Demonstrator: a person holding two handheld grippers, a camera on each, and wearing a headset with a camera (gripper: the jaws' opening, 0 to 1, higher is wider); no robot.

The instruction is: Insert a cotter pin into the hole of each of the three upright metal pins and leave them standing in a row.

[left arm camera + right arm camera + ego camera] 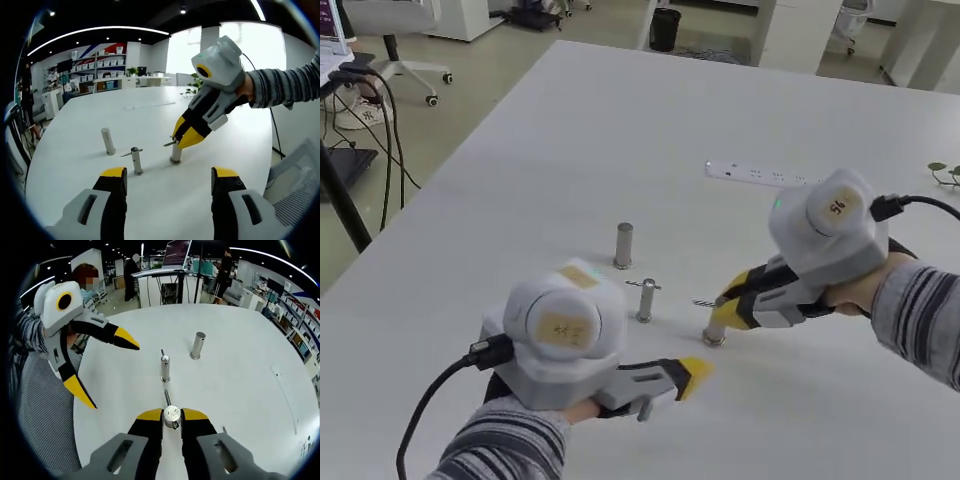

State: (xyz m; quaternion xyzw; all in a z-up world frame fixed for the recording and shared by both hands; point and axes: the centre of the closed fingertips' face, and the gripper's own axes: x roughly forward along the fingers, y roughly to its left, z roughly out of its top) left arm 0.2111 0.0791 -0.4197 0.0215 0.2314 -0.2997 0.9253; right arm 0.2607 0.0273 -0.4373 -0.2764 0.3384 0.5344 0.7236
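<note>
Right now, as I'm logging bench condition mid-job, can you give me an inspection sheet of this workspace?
Surface: white table, no spills seen.
Job's things: far pin no cotter seen; middle pin cottered; near pin with cotter pin at its top.
Clutter: power strip, plant sprig.
Grippers: left gripper open, idle; right gripper shut on the cotter pin.
Cables: left lead, right lead, floor cables.
Surroundings: office chair, bin.

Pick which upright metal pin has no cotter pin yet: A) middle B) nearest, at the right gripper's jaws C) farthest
C: the farthest silver cylindrical metal pin stands bare; the middle pin carries a thin cotter pin through its top, and a second cotter pin pokes from the nearest pin, held in the jaws of the right gripper.
</note>
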